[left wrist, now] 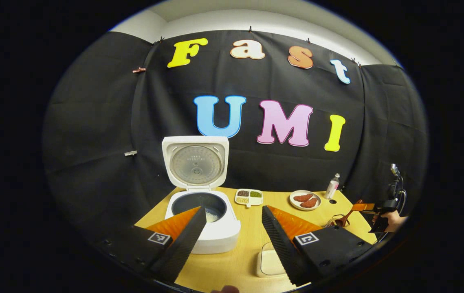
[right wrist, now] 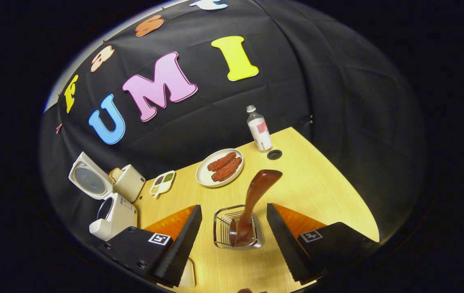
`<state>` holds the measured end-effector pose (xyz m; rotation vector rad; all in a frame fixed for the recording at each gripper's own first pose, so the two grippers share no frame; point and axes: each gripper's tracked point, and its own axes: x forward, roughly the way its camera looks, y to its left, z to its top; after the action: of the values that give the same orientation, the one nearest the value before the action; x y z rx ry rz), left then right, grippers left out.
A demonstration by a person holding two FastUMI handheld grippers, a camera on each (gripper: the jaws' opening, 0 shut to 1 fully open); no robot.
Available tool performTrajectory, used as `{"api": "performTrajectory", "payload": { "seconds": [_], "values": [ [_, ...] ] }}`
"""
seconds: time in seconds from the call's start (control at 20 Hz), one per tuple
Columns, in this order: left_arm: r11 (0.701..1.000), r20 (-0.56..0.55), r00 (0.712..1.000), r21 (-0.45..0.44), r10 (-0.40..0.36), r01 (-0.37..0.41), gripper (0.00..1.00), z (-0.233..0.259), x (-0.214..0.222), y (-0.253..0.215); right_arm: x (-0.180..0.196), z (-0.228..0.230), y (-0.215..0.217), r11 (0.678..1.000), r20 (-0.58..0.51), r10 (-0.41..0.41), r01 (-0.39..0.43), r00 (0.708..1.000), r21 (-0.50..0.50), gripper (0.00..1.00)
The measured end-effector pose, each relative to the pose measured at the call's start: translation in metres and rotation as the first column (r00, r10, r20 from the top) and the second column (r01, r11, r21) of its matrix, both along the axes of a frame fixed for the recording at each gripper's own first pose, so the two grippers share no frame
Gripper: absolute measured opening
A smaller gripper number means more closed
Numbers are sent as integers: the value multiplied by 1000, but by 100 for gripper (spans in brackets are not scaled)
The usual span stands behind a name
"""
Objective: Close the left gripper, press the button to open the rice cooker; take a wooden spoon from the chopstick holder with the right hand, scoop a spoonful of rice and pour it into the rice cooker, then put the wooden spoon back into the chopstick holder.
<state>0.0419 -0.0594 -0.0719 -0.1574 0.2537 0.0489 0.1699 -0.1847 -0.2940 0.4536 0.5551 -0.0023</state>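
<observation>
The left gripper (left wrist: 232,234) hovers over the counter (left wrist: 232,264) with its fingers spread wide and nothing between them; just ahead of its left finger stands the rice cooker (left wrist: 205,221), lid (left wrist: 196,162) tipped upright and a little white rice showing in the dark pot; a small divided dish (left wrist: 249,197) sits ahead between the fingers, and a plate of reddish pieces (left wrist: 305,200) farther right. The right gripper (right wrist: 234,236) is likewise spread, holding nothing; the wire chopstick holder (right wrist: 238,228) stands between its fingers without touching either, and the wooden spoon (right wrist: 254,203) stands in it, leaning away; a bottle (right wrist: 259,130) stands beyond, near the booth wall.
</observation>
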Motion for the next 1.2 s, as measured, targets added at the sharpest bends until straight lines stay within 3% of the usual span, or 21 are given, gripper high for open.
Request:
{"api": "performTrajectory", "payload": {
  "seconds": [0.2, 0.5, 0.9, 1.2],
  "values": [
    [1000, 53, 999, -1, 7, -7, 95, 20, 18, 16, -30, 53, -7, 998, 76, -31, 35, 997, -47, 98],
    [999, 174, 984, 12, 50, -53, 95, 77, 63, 59, -79, 116, 14, 988, 171, 34, -7, 985, -155, 98],
    [989, 263, 961, 96, 82, -111, 95, 119, 157, 107, -124, 143, 42, 962, 183, 101, -49, 978, -269, 99],
    [988, 236, 963, 61, 126, -144, 94, 109, 238, 136, -153, 142, 45, 952, 164, 76, -23, 984, -306, 99]
  ]
}}
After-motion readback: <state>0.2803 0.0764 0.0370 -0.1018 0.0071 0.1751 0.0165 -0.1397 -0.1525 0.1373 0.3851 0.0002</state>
